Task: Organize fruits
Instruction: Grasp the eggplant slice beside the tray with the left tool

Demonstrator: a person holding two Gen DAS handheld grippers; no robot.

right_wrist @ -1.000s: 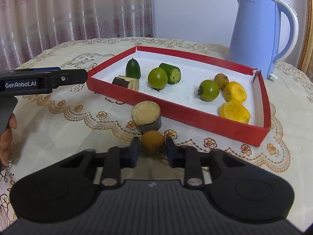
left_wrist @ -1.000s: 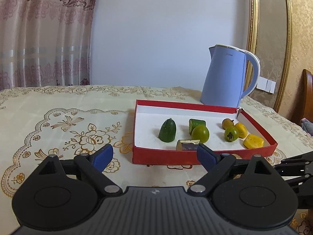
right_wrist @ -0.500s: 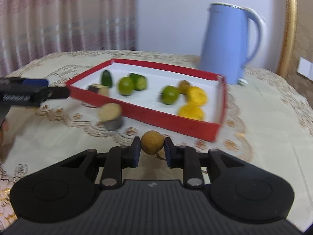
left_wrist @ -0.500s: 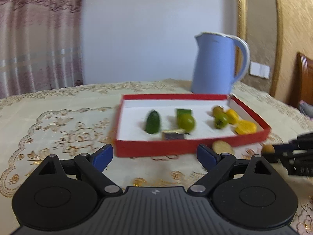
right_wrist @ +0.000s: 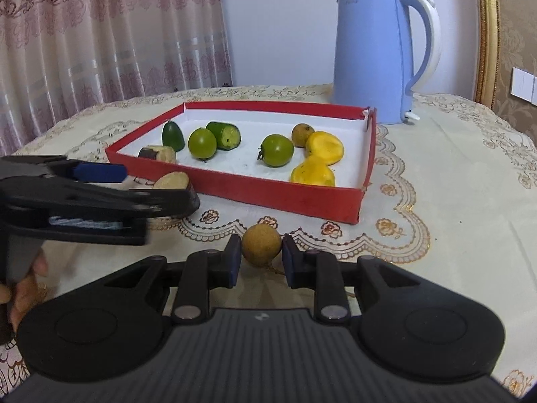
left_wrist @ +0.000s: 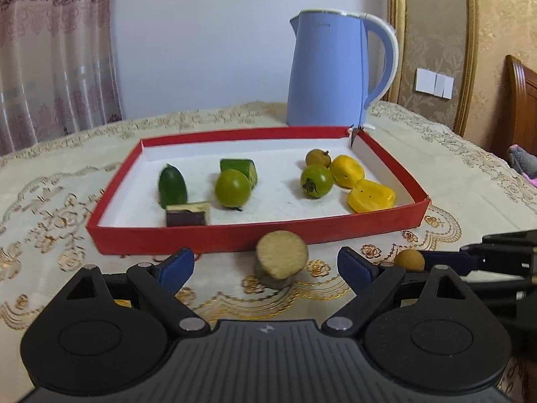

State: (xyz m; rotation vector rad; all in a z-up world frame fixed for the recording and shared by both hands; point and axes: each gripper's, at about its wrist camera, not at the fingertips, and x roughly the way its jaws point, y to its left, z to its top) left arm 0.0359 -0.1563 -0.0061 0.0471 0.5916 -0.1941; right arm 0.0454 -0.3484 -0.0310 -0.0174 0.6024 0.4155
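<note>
Fruits: a brown ball [right_wrist: 261, 244] is pinched between the pads of the right gripper [right_wrist: 261, 257], in front of the near wall of the red tray [right_wrist: 278, 194] and outside it. The same ball shows small at the right of the left wrist view [left_wrist: 408, 259], at the tip of the right gripper. A cut stub with a pale round face [left_wrist: 281, 258] stands on the tablecloth [right_wrist: 436, 174] just before the tray's near wall, outside it. The left gripper [left_wrist: 265, 267] has its jaws spread wide, with the stub lying between and slightly beyond the blue pads [left_wrist: 176, 265], untouched.

Inside the tray: a dark green piece [left_wrist: 172, 186], a brown-skinned wedge [left_wrist: 187, 214], a green round fruit [left_wrist: 232, 188] touching a green cut chunk [left_wrist: 240, 168], a second green round fruit [left_wrist: 316, 181], a small brown ball behind it [left_wrist: 317, 158], and two yellow pieces [left_wrist: 360, 184] at the right end. A blue kettle [left_wrist: 330, 70] stands behind the tray.

Compared with a second ago: the left gripper has shifted sideways, so the stub, then out of its view, now sits centred between its jaws; the tray appears further left. The right gripper, with the ball gripped as before, has moved off to the right, away from the stub, which then stood directly ahead of it. Both openings are unchanged.
</note>
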